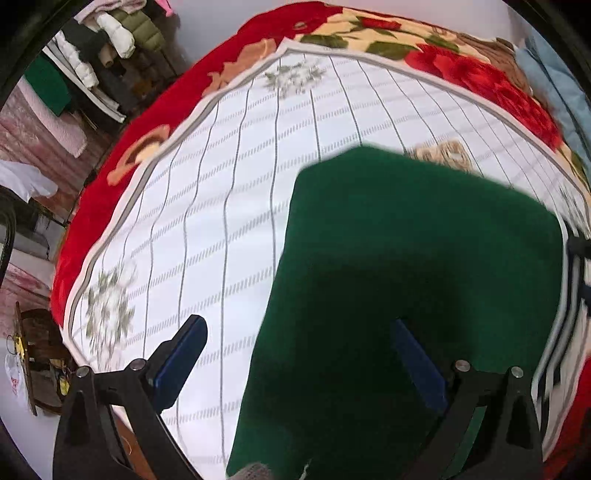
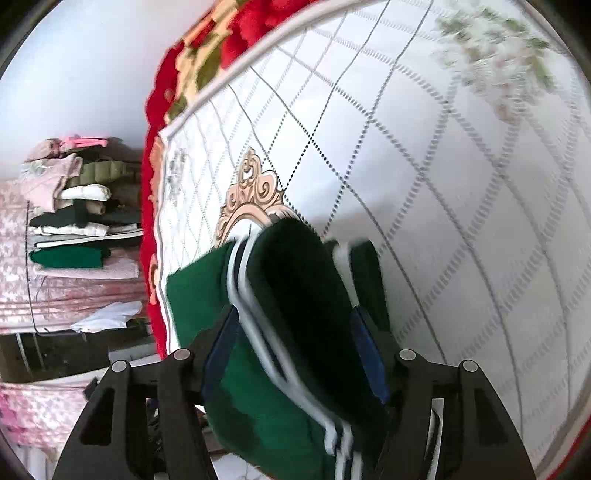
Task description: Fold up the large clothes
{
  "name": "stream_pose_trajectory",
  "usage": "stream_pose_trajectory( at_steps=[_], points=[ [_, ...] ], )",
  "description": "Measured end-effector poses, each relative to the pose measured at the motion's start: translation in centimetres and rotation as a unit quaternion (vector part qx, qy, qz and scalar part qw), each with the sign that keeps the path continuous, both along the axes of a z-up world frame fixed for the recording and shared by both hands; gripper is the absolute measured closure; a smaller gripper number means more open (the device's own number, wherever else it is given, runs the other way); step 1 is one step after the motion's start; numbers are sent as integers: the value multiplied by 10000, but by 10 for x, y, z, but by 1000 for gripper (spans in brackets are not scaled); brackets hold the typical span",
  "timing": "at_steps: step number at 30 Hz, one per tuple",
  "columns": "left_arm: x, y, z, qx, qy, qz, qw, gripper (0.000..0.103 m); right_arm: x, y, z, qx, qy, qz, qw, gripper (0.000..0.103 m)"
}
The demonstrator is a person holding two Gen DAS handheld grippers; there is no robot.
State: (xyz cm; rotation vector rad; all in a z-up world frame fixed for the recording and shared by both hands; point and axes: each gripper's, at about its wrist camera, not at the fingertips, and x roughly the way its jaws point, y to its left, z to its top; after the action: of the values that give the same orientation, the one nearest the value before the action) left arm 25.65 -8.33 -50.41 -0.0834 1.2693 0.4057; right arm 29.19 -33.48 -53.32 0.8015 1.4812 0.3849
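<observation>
A bed carries a white quilted cover (image 1: 221,206) with grey grid lines, laid over a red floral blanket (image 1: 258,33) that borders it on the far side of both grippers. On the cover lies the green garment (image 1: 406,258), a dark green piece with white stripes along one edge; it spreads directly below and ahead of the left gripper (image 1: 299,362) and reaches the cover's right-hand border. In the right wrist view the garment (image 2: 295,295) is doubled over, its striped edge running between the fingers of the right gripper (image 2: 295,354). A stack of folded clothes (image 2: 74,221) stands well apart, off the bed, to the left of the right gripper. A beige ornamental motif (image 2: 251,199) on the cover sits just beyond the garment's fold.

The left gripper stands wide open, one blue pad (image 1: 177,365) over bare cover, the other over green cloth, gripping nothing. The right gripper's jaws stand apart with the garment between them; the pads do not visibly press it.
</observation>
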Motion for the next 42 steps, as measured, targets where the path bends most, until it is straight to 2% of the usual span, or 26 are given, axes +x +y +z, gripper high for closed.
stream_pose_trajectory(
  at_steps=[1, 2, 3, 4, 6, 9, 12, 16, 23, 27, 29, 30, 31, 33, 37, 42],
  points=[
    [12, -4, -5, 58, 26, -48, 10000, 0, 9, 5, -5, 216, 51, -96, 9997, 62],
    [19, -3, -9, 74, 37, -85, 9999, 0, 17, 16, -5, 400, 16, -149, 9991, 92],
    [27, -5, -11, 90, 10, -125, 9999, 0, 18, 35, -11, 350, 17, -132, 9993, 100],
    [31, -3, -13, 87, -32, -150, 9998, 0, 21, 41, -5, 181, -79, -175, 9997, 100],
    [38, -5, -18, 11, -50, -250, 9997, 0, 21, 39, 8, -274, -297, -451, 9982, 101],
    [42, -6, -21, -159, -76, -342, 9993, 0, 16, 11, -5, -690, -17, -865, 9939, 101],
    [43, -13, -25, -103, -10, -407, 9991, 0, 16, 13, -31, -882, 392, -956, 9907, 101],
    [43, -12, -28, -171, -4, -361, 9992, 0, 22, 20, -43, -1224, 420, -718, 9890, 101],
    [45, -12, -29, -187, 7, -347, 9992, 0, 37, 27, -61, -1307, 616, -572, 9879, 101],
    [44, -12, -25, -177, 50, -331, 9993, 0, 42, 27, -59, -1085, 671, -430, 9909, 100],
    [42, -12, -20, -223, 45, -372, 9990, 0, 39, 22, -48, -905, 602, -367, 9934, 91],
    [39, -11, -16, -288, 24, -399, 9988, 0, 36, 21, -40, -886, 565, -285, 9940, 83],
    [36, -11, -11, -365, -14, -397, 9985, 0, 30, 20, -32, -861, 499, -201, 9948, 69],
    [24, -11, 1, -484, -114, -330, 9982, 0, 11, 16, -12, -784, 324, -34, 9964, 53],
    [-4, -16, 12, -492, -90, -256, 9984, 0, -41, 12, 7, -668, 439, 356, 9962, 50],
    [-46, -17, 5, -285, 256, -195, 9991, 0, -104, 17, -13, -550, 1121, 584, 9905, 50]
  ],
)
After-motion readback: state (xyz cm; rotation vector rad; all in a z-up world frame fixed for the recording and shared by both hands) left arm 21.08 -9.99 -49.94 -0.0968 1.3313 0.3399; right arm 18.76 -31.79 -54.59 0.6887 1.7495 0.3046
